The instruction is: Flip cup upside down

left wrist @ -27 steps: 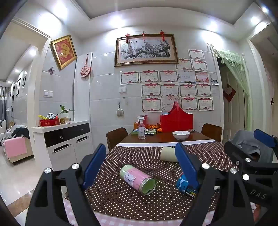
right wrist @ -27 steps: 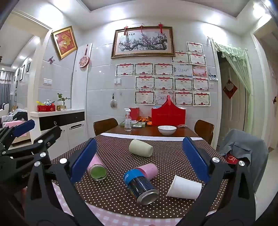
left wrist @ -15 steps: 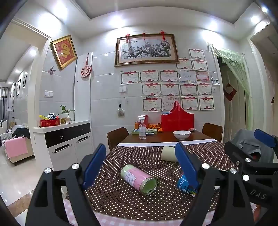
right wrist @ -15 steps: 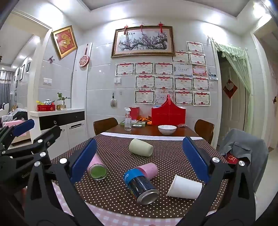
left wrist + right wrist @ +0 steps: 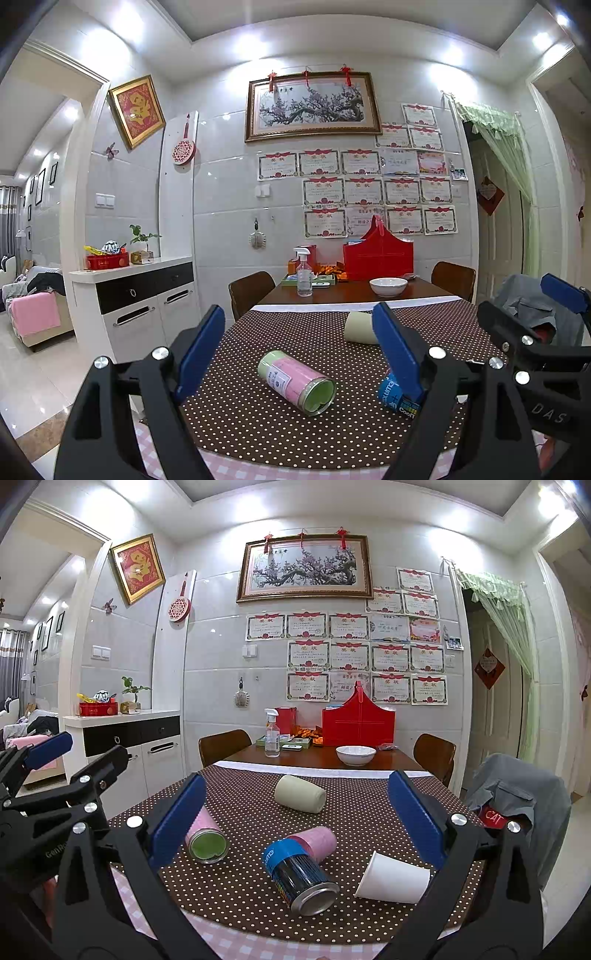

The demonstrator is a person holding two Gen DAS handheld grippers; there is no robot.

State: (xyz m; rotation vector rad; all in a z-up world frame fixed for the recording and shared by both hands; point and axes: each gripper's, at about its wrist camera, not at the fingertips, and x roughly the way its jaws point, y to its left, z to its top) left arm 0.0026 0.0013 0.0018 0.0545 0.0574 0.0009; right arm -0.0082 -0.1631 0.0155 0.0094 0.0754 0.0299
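Observation:
Several cups lie on their sides on the brown dotted tablecloth [image 5: 369, 812]. A pink cup with a green inside [image 5: 297, 382] [image 5: 206, 840] lies at the left. A blue and black can-shaped cup [image 5: 299, 880] [image 5: 397, 397] lies in the middle, with a pink cup [image 5: 317, 842] behind it. A white paper cup [image 5: 393, 882] lies at the right. A cream cup [image 5: 300, 794] [image 5: 360, 326] lies farther back. My left gripper [image 5: 303, 345] is open and empty above the near table edge. My right gripper [image 5: 297, 814] is open and empty, to the right of the left one.
A white bowl [image 5: 355, 755], a spray bottle [image 5: 272, 738] and a red box [image 5: 358, 725] stand on the bare wood at the far end. Chairs [image 5: 223, 744] flank the table. A grey jacket hangs on a chair [image 5: 517, 797] at the right. A white cabinet [image 5: 140, 295] stands left.

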